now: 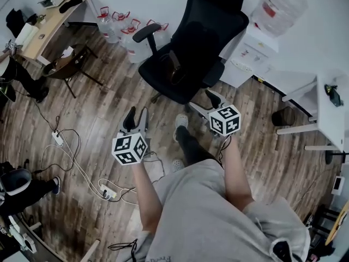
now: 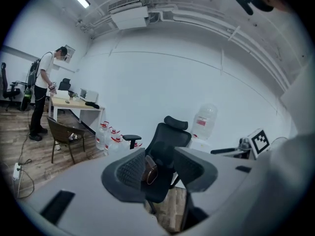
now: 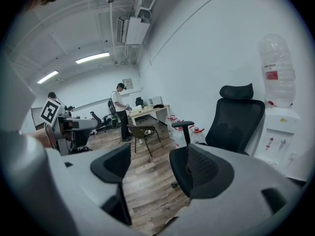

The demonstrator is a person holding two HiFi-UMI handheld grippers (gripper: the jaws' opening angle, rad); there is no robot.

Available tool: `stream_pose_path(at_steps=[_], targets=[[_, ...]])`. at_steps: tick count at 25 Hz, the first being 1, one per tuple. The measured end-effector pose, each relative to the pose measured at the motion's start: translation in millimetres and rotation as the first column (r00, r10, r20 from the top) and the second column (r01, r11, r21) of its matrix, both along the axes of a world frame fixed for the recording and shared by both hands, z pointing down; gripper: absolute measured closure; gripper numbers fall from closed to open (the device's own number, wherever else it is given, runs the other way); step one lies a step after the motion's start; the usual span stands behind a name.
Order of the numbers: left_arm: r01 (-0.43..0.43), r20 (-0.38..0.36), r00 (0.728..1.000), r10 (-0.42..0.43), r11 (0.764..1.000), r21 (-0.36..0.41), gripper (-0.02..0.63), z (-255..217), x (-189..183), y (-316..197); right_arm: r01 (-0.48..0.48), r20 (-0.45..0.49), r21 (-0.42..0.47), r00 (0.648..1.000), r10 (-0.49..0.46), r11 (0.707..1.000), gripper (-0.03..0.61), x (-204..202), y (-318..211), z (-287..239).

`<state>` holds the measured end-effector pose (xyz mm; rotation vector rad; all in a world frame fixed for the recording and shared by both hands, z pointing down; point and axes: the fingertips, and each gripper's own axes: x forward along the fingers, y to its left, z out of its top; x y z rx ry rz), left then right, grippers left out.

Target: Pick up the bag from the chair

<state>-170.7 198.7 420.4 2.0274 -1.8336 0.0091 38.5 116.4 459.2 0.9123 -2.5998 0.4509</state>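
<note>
Brown bag (image 1: 174,68) sits on the seat of the black office chair (image 1: 191,42), at 12 o'clock from both grippers. Left gripper (image 1: 136,118) jaws spread, nothing gripped. Right gripper (image 1: 205,102), at its 3 o'clock, also spread, empty.

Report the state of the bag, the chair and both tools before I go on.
bag: lying on the chair seat, not gripped.
office chair: upright, seat holding only the bag.
left tool: open, nothing between the jaws, short of the chair.
right tool: open, empty, short of the chair.
water jugs: standing upright on the floor by the wall.
</note>
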Motion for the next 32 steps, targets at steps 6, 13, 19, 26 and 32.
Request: stream_pose_path(at_steps=[6,13,19,26,32], targets=[[0.035,0.040,0.999,-0.034,0.999,-0.019,0.437,7,-31,-33,-0.003,0.102,-0.050,0.995,0.008,0.999,0.202,-25,-49,14],[0.015,0.078,0.997,-0.011,0.999,-0.045,0.437,8,-54,-106,-0.043,0.135,-0.091,0.989,0.055,0.995,0.192,-51,-127,25],[-0.015,0.071,0.997,0.020,0.998,-0.068,0.437,16,-59,-192,-0.080,0.145,-0.124,0.985,0.097,0.989,0.189,-58,-209,36],[-0.046,0.073,0.996,0.054,0.993,-0.106,0.430,27,-70,-277,-0.114,0.143,-0.179,0.980,0.140,0.977,0.187,-74,-294,55],[-0.046,0.075,0.996,0.056,0.991,-0.123,0.430,33,-78,-332,-0.127,0.130,-0.199,0.979,0.154,0.972,0.189,-78,-349,67]])
